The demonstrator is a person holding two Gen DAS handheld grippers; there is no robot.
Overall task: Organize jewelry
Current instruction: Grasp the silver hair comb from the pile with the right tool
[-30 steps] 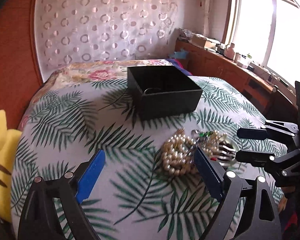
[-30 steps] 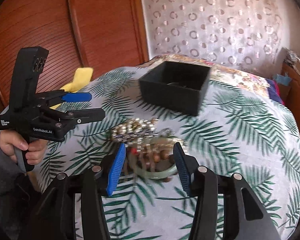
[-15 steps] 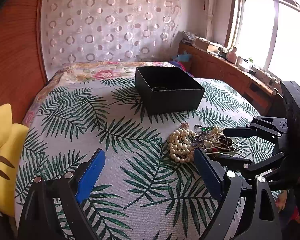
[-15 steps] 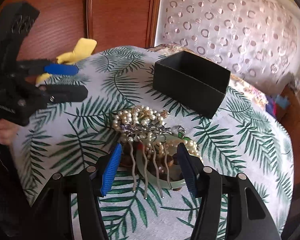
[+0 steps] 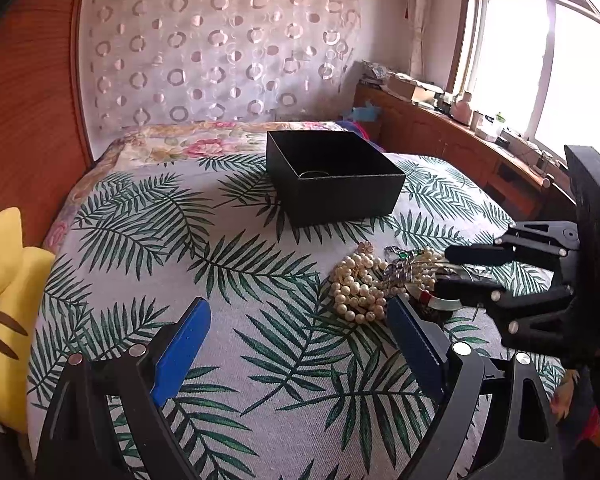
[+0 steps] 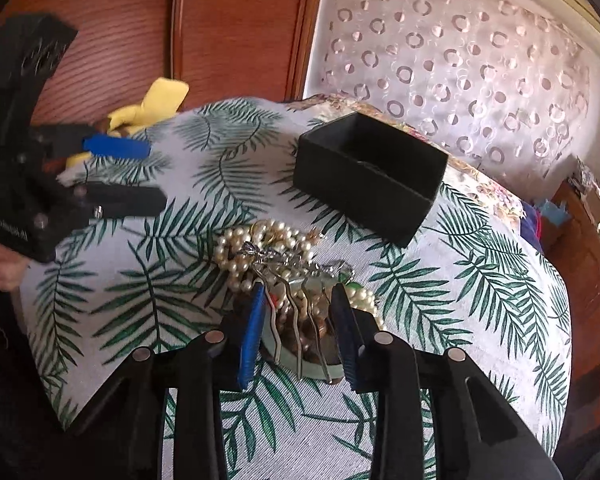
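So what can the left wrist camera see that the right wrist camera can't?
Only the left wrist view shows the bright window and the cluttered wooden counter beneath it.

Only the right wrist view shows the wavy prongs of a metal hair comb between the closing jaws of the right hand-held gripper, and a person's hand holding the left hand-held gripper.

Both show the black box, the pearl pile and the leaf-print cloth.

A jewelry pile lay on the bedspread, the open box behind it.
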